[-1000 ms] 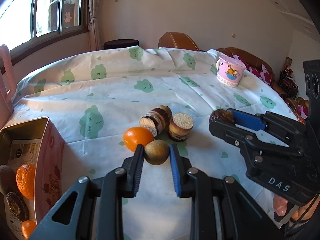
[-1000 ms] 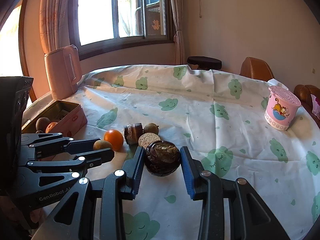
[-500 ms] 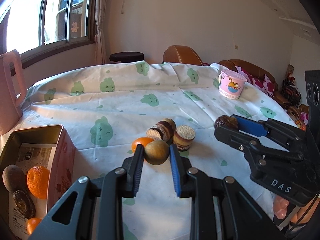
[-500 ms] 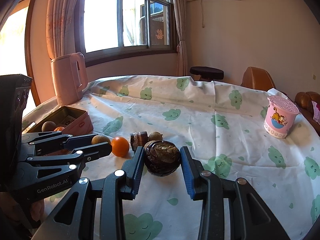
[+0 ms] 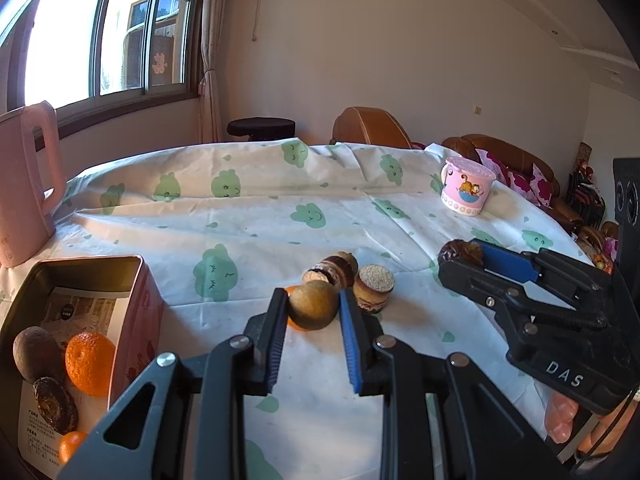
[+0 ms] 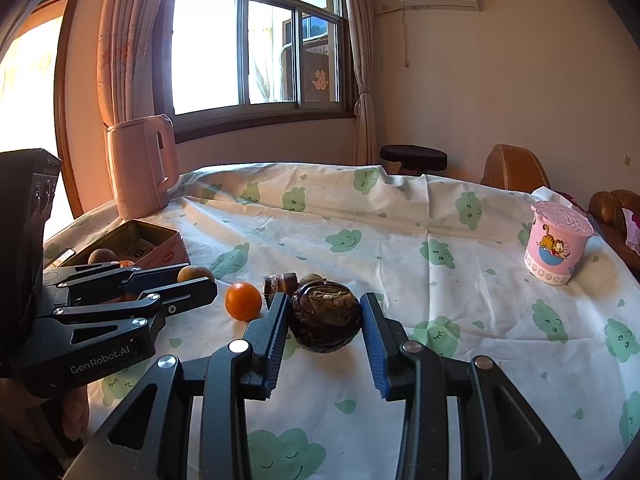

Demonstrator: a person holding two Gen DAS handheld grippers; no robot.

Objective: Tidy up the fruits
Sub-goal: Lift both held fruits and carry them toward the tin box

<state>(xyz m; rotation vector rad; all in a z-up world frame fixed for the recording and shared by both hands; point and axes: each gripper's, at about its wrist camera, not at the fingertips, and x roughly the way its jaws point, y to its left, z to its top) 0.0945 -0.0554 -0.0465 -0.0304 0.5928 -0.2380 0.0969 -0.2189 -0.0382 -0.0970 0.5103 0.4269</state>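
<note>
My left tongs [image 5: 313,310] pinch a round tan fruit [image 5: 313,306] by its sides and my right tongs [image 6: 325,318] clamp a dark wrinkled fruit [image 6: 326,314], both lifted clear of the tablecloth [image 5: 256,216]. Either ball may roll out of the flat pads as I swing toward the tin [image 5: 136,300] at my left, or strike its rim. The tongs' bodies read "GenRobot.AI" and "DAS".
</note>
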